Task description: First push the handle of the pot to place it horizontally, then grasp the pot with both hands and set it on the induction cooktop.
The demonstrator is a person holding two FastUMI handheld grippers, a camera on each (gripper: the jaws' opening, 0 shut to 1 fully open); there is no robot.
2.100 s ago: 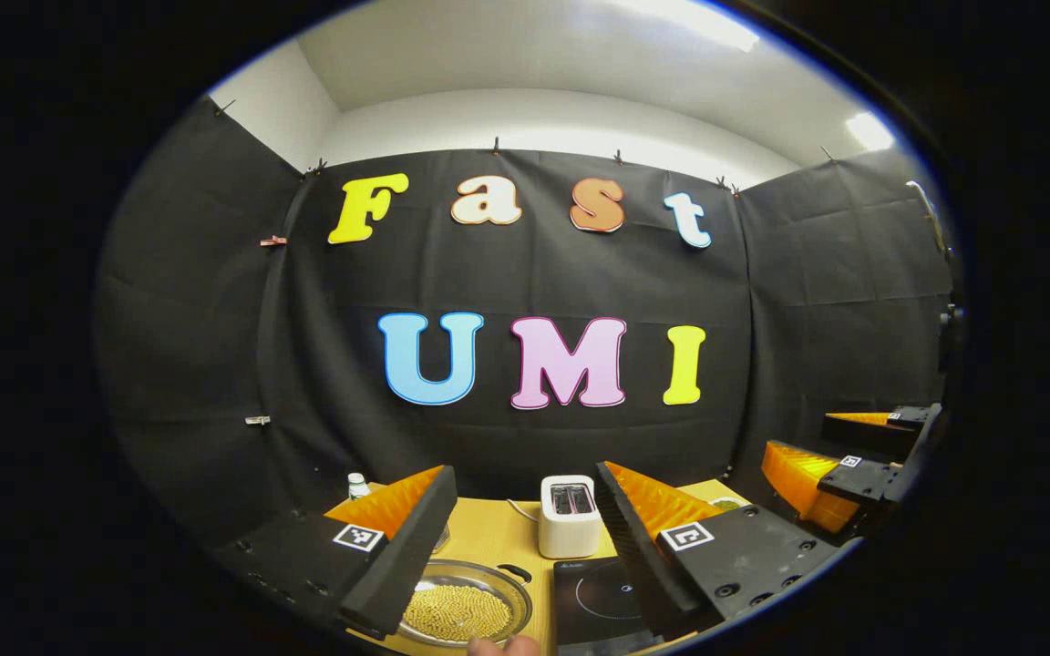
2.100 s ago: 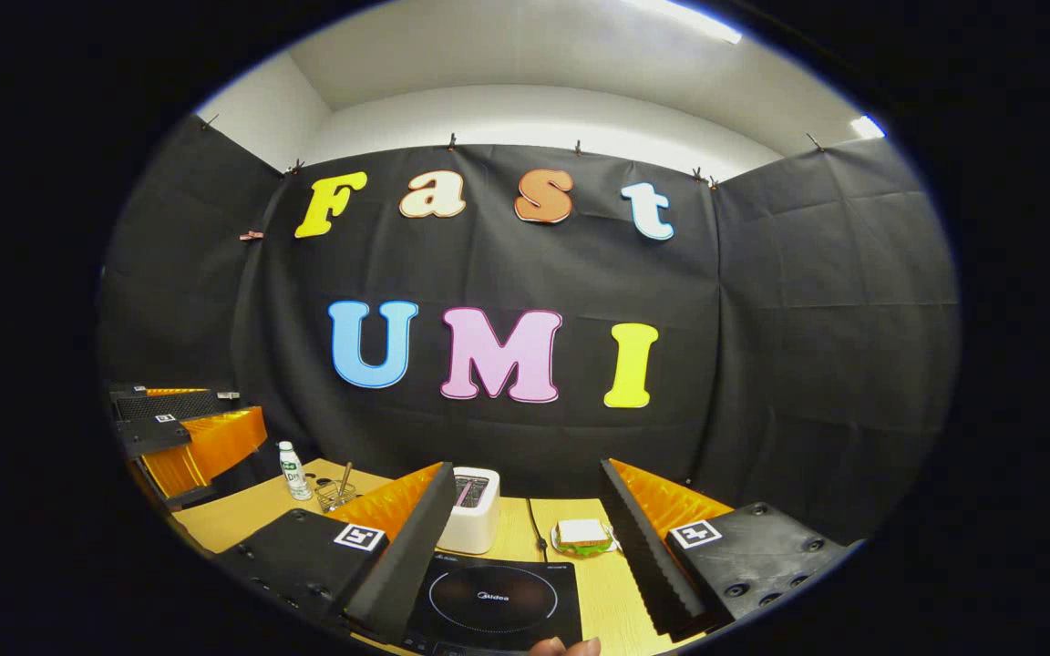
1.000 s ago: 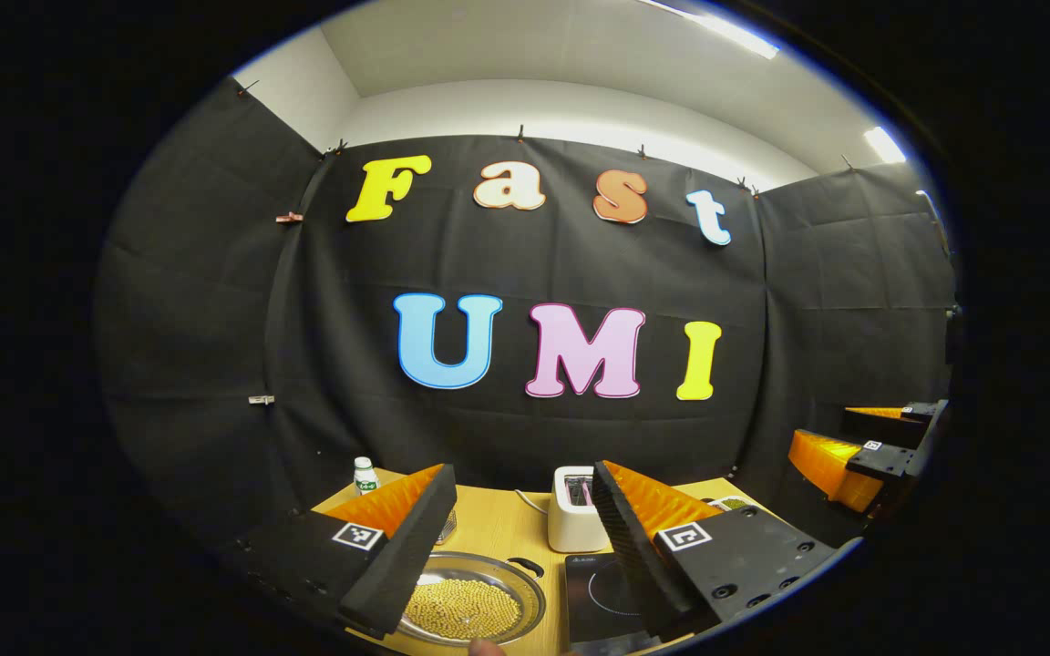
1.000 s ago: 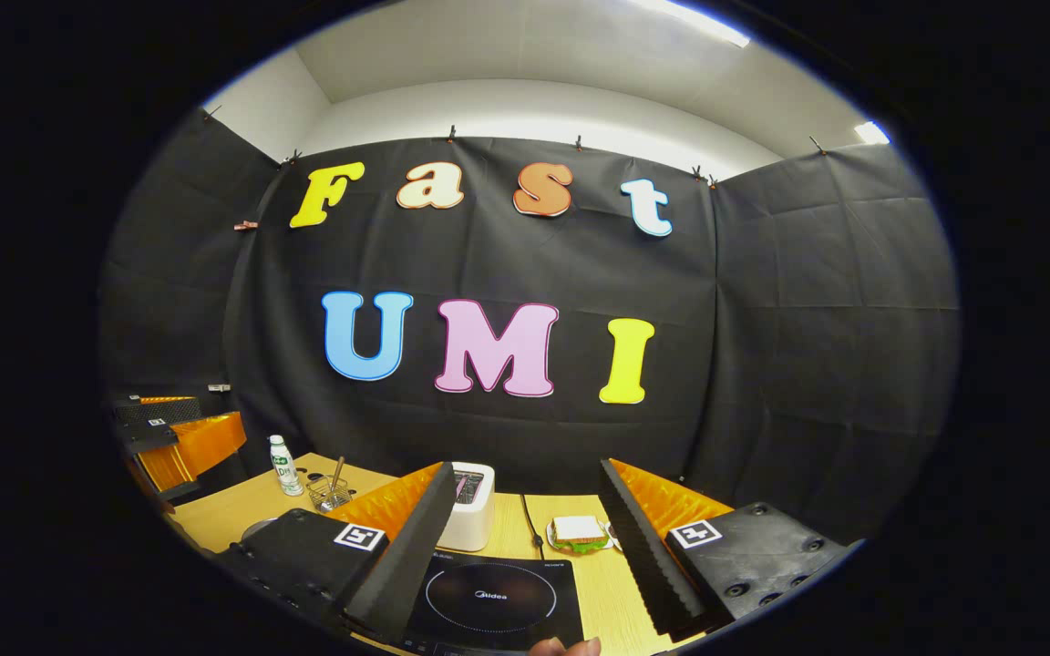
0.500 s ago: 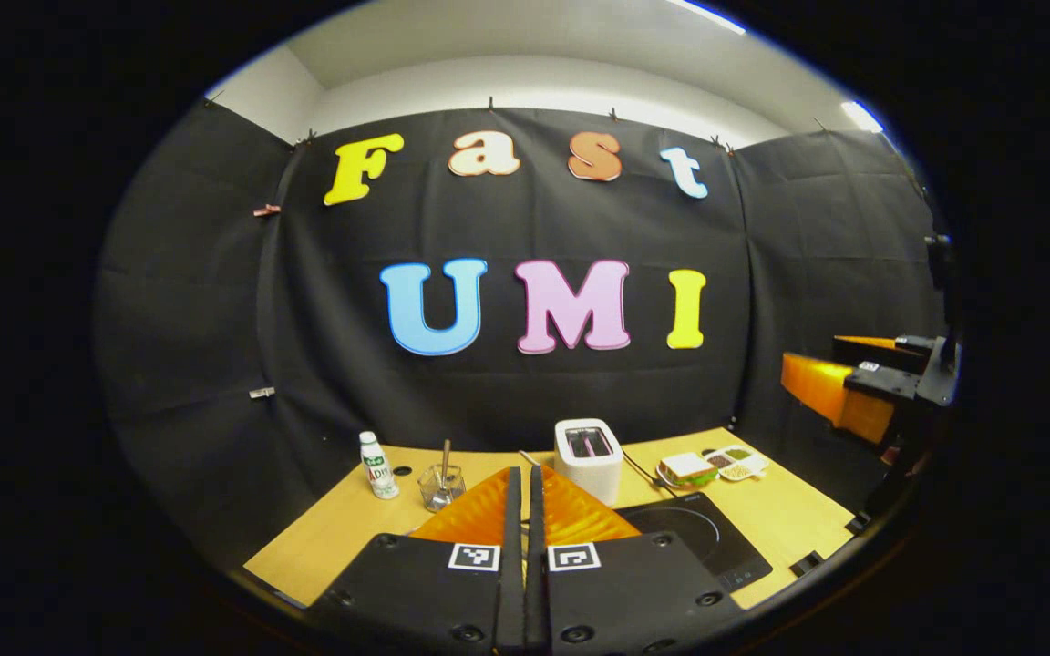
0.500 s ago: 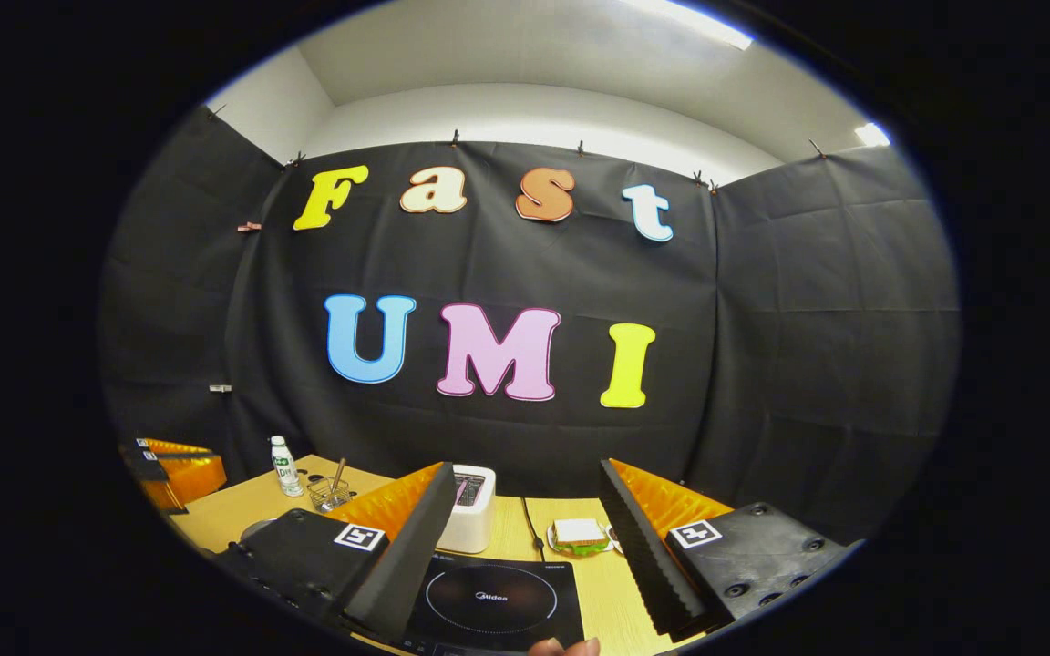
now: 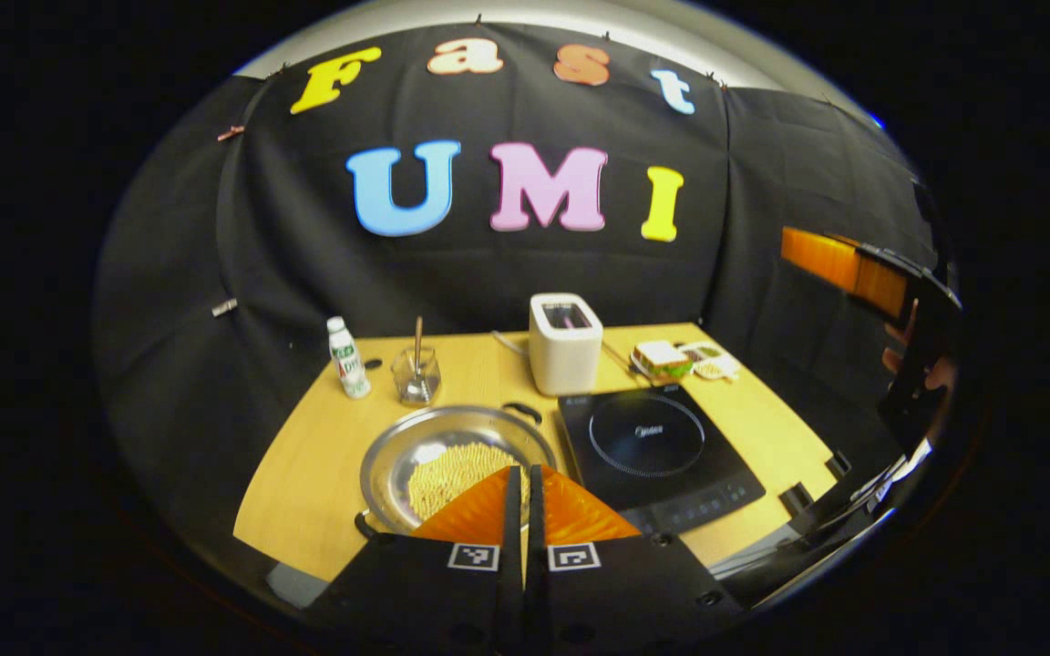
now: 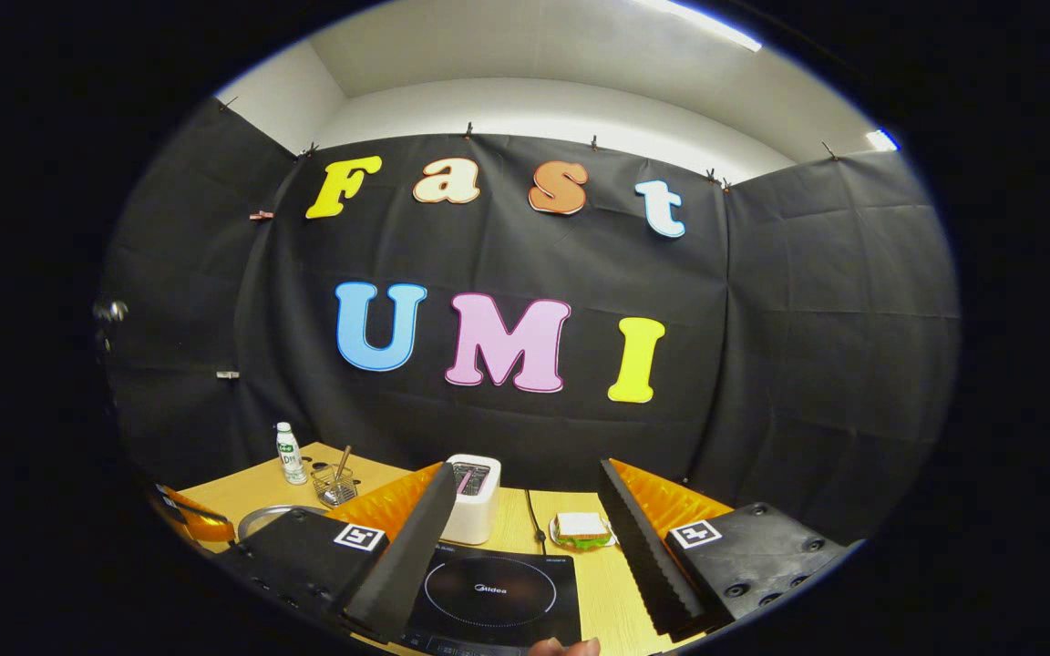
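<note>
A black cloth wall (image 8: 762, 364) closed the booth on three sides, hung in creased panels from small clips along its top edge. Above it ran a plain white room wall (image 8: 534, 105) and a pale ceiling (image 8: 525, 46), where a long strip light (image 8: 707, 23) glowed near the top and a second bright patch (image 8: 880, 138) showed at the far right. Two more clips (image 7: 224, 307) were pinned lower on the left cloth panel. A light wooden tabletop (image 7: 324, 456) stood against the back cloth, its far edge meeting the fabric and its near corners rounded. The cloth dropped in shadow below the tabletop's left side.
</note>
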